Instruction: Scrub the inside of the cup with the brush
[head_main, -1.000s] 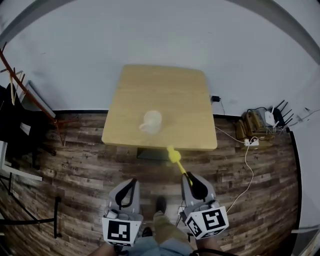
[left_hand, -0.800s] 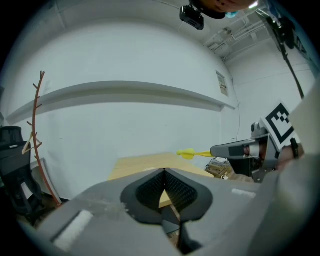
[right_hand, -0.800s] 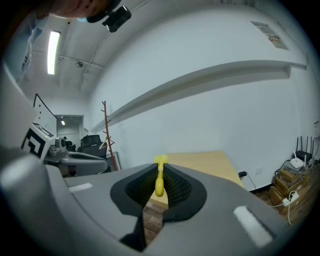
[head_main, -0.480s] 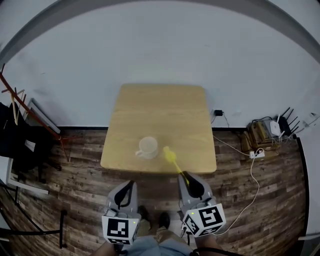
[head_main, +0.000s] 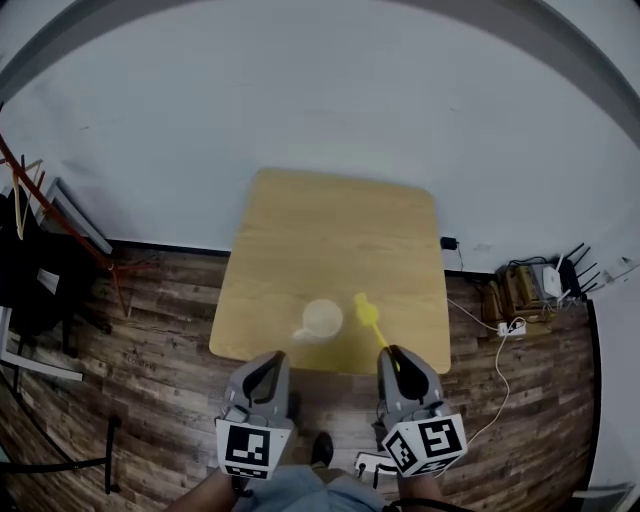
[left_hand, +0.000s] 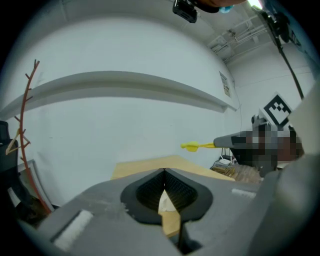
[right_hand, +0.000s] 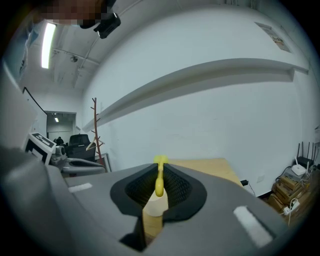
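Observation:
A white cup (head_main: 322, 318) stands near the front edge of the light wooden table (head_main: 340, 230). My right gripper (head_main: 397, 364) is shut on the handle of the yellow brush (head_main: 366, 308). Its head hangs over the table just right of the cup. In the right gripper view the brush (right_hand: 159, 176) sticks out between the jaws, with the cup (right_hand: 154, 205) beyond it. My left gripper (head_main: 264, 374) is shut and holds nothing, just short of the table's front edge. In the left gripper view the cup (left_hand: 165, 202) shows past the tips and the brush (left_hand: 193, 146) at the right.
A red-brown coat stand (head_main: 62, 212) with hangers rises at the left over the wooden floor. A power strip, router and cables (head_main: 522, 292) lie by the wall at the right. A white wall runs behind the table. The person's legs show at the bottom.
The table and cup have come closer to both grippers. The brush head, earlier short of the table's front edge, now hangs over the table beside the cup.

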